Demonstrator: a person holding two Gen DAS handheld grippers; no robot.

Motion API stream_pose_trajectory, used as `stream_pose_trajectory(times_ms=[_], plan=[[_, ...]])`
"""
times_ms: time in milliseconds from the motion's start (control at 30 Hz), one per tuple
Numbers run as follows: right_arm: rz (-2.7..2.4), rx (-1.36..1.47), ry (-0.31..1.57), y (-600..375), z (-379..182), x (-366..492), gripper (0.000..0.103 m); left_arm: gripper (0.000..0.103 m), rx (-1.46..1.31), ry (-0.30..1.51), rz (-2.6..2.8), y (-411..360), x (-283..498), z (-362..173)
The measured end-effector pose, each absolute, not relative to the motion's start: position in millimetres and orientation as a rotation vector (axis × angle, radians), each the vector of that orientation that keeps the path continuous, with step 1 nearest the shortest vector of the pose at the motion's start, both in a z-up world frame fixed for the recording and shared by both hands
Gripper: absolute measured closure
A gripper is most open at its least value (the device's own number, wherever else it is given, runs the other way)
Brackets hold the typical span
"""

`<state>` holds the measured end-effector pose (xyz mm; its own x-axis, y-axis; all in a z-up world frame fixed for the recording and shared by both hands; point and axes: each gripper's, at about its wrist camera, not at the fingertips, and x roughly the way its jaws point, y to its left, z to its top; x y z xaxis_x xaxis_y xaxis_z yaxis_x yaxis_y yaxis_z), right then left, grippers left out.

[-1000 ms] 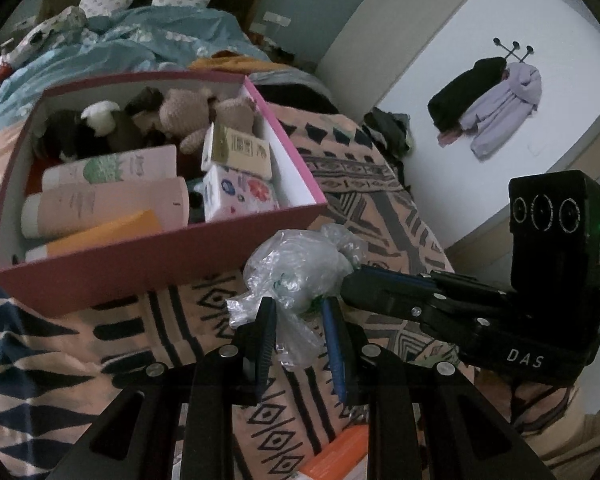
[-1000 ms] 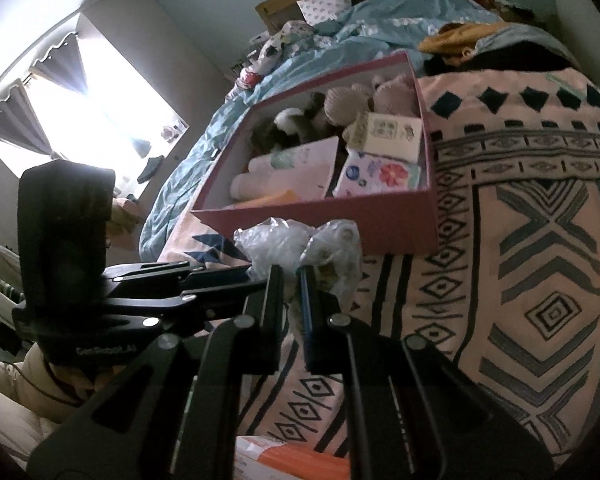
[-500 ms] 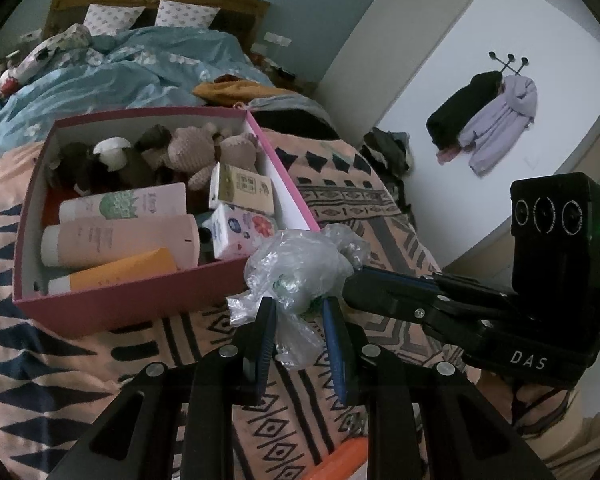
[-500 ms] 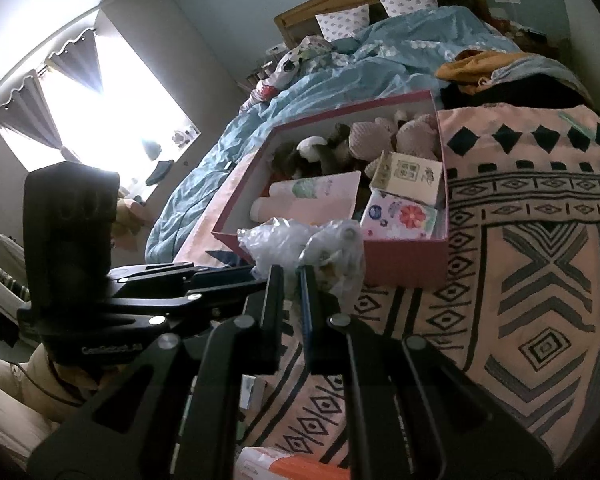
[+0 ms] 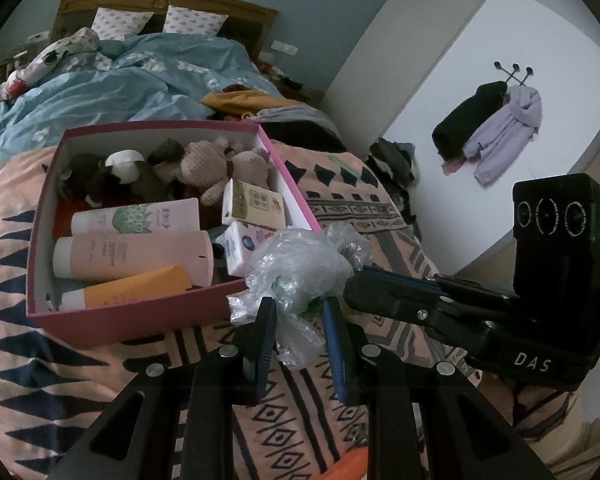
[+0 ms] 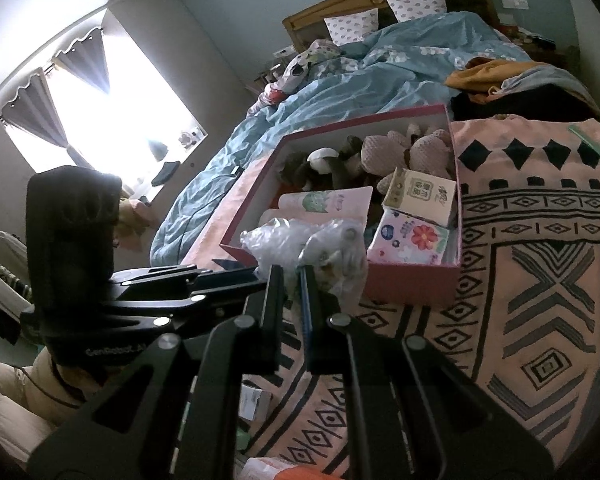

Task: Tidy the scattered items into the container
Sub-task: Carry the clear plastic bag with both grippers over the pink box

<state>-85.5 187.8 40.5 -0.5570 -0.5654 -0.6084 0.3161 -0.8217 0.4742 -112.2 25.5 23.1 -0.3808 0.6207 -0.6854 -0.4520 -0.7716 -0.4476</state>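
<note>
Both grippers pinch one crumpled plastic bag [image 5: 296, 268] in the air, just before the pink box [image 5: 140, 312] on the bed: left gripper [image 5: 300, 312] from below, right gripper [image 6: 293, 276] with jaws almost together.

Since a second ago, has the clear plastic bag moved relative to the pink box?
Yes. The plastic bag, clamped by both grippers, was below the pink box's front wall; now it overlaps the near corner, so it has risen toward the box.
</note>
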Motion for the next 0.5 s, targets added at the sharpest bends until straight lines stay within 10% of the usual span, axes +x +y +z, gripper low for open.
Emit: stream_pose_trajectory(times_ms=[500], plan=[[-2.354, 1.044, -0.381, 175.2, 49.1, -103.3, 0.093, 0.080, -1.164, -0.259, 2.203, 16.8, -126.2, 28.5]])
